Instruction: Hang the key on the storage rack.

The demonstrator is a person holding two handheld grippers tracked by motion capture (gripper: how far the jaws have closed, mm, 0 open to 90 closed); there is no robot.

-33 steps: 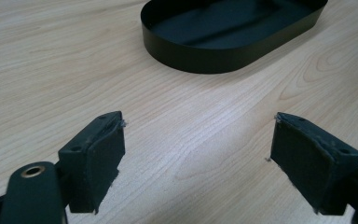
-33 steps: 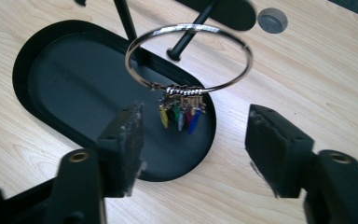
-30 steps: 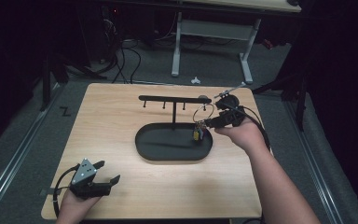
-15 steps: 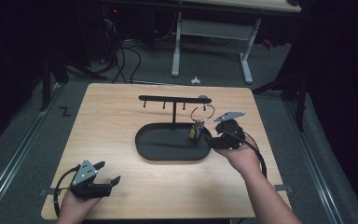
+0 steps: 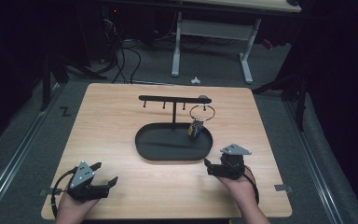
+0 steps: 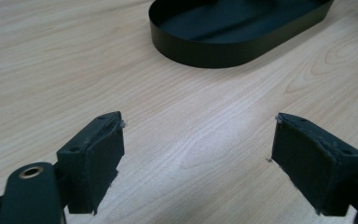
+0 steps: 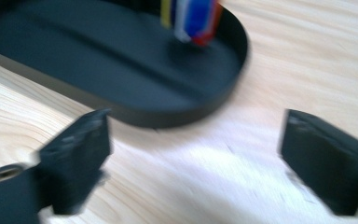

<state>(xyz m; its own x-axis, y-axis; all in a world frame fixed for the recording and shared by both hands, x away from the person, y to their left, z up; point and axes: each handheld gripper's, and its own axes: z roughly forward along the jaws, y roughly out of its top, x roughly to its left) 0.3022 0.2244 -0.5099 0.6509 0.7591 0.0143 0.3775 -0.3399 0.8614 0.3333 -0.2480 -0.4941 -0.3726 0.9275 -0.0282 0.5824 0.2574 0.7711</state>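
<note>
The key ring point(image 5: 201, 113) hangs on the rack point(image 5: 174, 99), so the right gripper point(image 5: 208, 166) rests nearby, jaws just let go and empty.

The high view looks forward and down from above the person's side, taking in the whole wooden table point(image 5: 121, 116), the floor around it and a second desk frame point(image 5: 214, 42) beyond. It stands well back, so the things on the table look small.

The left gripper view sits low and close to the tabletop, looking along its own two black jaws toward the near wall of the black oval tray point(image 6: 233, 46).

The right gripper view is likewise low and near, blurred, facing the tray's point(image 7: 121, 70) other end, where a coloured tag point(image 7: 191, 18) hangs.

All three views share the tray point(image 5: 168, 149) and the wood around it.
</note>
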